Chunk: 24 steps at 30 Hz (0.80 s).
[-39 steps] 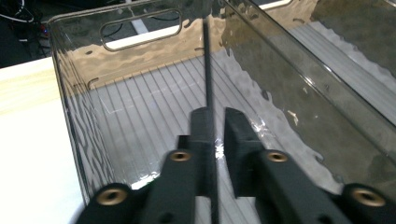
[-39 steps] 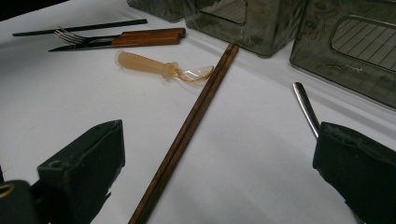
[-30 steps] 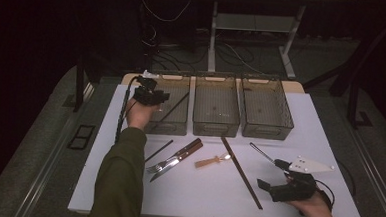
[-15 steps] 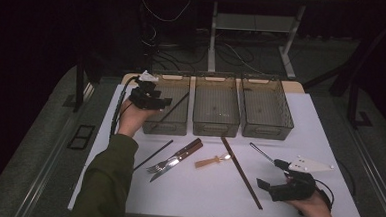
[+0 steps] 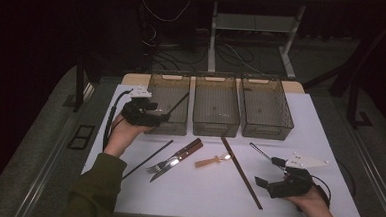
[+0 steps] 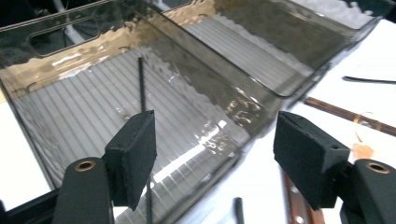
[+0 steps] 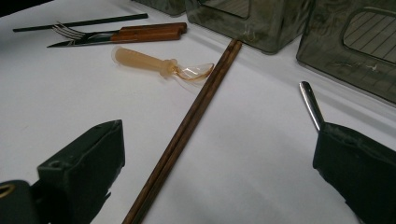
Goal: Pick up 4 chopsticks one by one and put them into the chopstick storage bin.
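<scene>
High view: the left tool (image 5: pixel 163 118) hangs at the near edge of the leftmost bin (image 5: pixel 154 89), and a thin black stick (image 5: pixel 179 102) leans inside that bin, one end up against the rim. The left gripper view puts us right over it: the jaws have just been opening and now stand spread, pads clear of everything, with the black stick (image 6: pixel 141 84) lying on the ribbed floor of the bin (image 6: pixel 56 32) beyond them, nothing pinched. Over on the other side, the right tool (image 5: pixel 270 172) rests low on the white desk (image 5: pixel 320 120), jaws wide apart and empty. Its own camera shows a long wooden chopstick (image 7: pixel 187 126) running up between the jaws on the desk, a small amber spoon (image 7: pixel 159 64) just beside its far end, and a fork and wooden-handled knife (image 7: pixel 116 33) side by side further back.
</scene>
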Each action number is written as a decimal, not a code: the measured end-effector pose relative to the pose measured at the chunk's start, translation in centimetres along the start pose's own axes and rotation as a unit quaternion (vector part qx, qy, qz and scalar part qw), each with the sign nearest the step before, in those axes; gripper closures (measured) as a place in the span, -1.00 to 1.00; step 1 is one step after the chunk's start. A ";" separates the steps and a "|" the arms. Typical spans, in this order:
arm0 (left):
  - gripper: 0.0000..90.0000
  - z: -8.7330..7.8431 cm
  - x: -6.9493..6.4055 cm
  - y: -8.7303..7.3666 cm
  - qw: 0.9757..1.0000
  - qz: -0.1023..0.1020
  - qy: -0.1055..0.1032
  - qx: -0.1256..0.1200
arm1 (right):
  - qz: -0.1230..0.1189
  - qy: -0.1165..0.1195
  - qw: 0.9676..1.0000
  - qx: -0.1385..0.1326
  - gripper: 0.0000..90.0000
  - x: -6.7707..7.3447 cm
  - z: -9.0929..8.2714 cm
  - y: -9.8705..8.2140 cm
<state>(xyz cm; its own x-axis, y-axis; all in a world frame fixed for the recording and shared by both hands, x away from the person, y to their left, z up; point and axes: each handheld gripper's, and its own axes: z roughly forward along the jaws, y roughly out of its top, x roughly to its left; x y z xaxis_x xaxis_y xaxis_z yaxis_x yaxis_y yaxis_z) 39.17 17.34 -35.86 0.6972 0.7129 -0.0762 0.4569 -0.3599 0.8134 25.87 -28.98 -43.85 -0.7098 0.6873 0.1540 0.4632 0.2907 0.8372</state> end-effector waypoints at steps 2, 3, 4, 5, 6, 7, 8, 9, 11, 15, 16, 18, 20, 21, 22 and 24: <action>-0.40 -0.3 -0.4 -0.3 1.000 0.005 -0.001 0.002 | 0.002 -0.002 1.000 -0.001 -0.95 0.1 -0.1 0.0; -0.42 -0.4 -0.6 -0.5 1.000 0.008 -0.002 0.001 | 0.003 -0.002 1.000 -0.001 -0.95 0.1 -0.1 0.0; -0.43 -0.5 -0.8 -0.7 1.000 0.006 -0.003 -0.004 | 0.005 -0.002 1.000 -0.001 -0.95 0.1 -0.2 0.0; -0.44 -0.6 -1.0 -0.8 1.000 0.006 -0.004 -0.006 | 0.005 -0.003 1.000 -0.002 -0.95 0.1 -0.2 0.0; -0.45 -0.7 -1.2 -1.0 1.000 0.007 -0.005 -0.009 | 0.005 -0.004 1.000 -0.002 -0.95 0.2 -0.2 0.0; -0.46 -0.8 -1.4 -1.2 1.000 0.009 -0.006 -0.011 | 0.005 -0.003 1.000 0.000 -0.95 0.2 -0.1 -0.1; -0.47 -1.0 -1.5 -1.4 1.000 0.010 -0.007 -0.013 | 0.006 -0.003 1.000 0.002 -0.95 0.3 -0.1 -0.1; -0.48 -1.1 -1.7 -1.6 1.000 0.012 -0.010 -0.015 | 0.003 -0.003 1.000 0.002 -0.95 0.3 0.0 -0.1; -0.49 -1.4 -1.9 -2.0 1.000 0.015 -0.011 -0.016 | 0.004 -0.001 1.000 0.006 -0.95 0.4 0.0 -0.1; -0.55 -1.9 -2.3 -2.8 0.999 0.021 -0.017 -0.020 | 0.005 -0.001 1.000 0.005 -0.95 0.5 0.0 -0.2; -0.56 -2.0 -2.3 -3.0 0.999 0.020 -0.015 -0.020 | 0.007 -0.001 1.000 0.005 -0.95 0.5 0.0 -0.2; -0.57 -2.2 -2.4 -3.5 0.999 0.020 -0.016 -0.021 | 0.006 -0.001 1.000 0.004 -0.95 0.5 0.0 -0.2; -0.58 -2.3 -2.4 -4.0 1.000 0.020 -0.016 -0.017 | 0.008 -0.002 1.000 0.004 -0.95 0.5 -0.1 -0.2; -0.58 -2.4 -2.5 -4.3 1.000 0.022 -0.015 -0.015 | 0.008 -0.002 1.000 0.004 -0.95 0.5 -0.1 -0.2; -0.59 -2.4 -2.5 -4.5 1.000 0.023 -0.014 -0.014 | 0.008 -0.002 1.000 0.004 -0.95 0.5 -0.1 -0.2; -0.60 -2.6 -2.6 -5.0 1.000 0.025 -0.014 -0.010 | 0.008 -0.002 1.000 0.004 -0.95 0.5 -0.1 -0.2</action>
<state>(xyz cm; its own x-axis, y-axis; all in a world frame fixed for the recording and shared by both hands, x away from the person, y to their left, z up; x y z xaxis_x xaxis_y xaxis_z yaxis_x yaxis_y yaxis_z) 33.65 18.79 -38.23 0.7339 0.6774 -0.0512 0.4105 -0.3821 0.8280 25.41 -28.75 -43.92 -0.7000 0.6950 0.1643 0.4786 0.2857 0.8303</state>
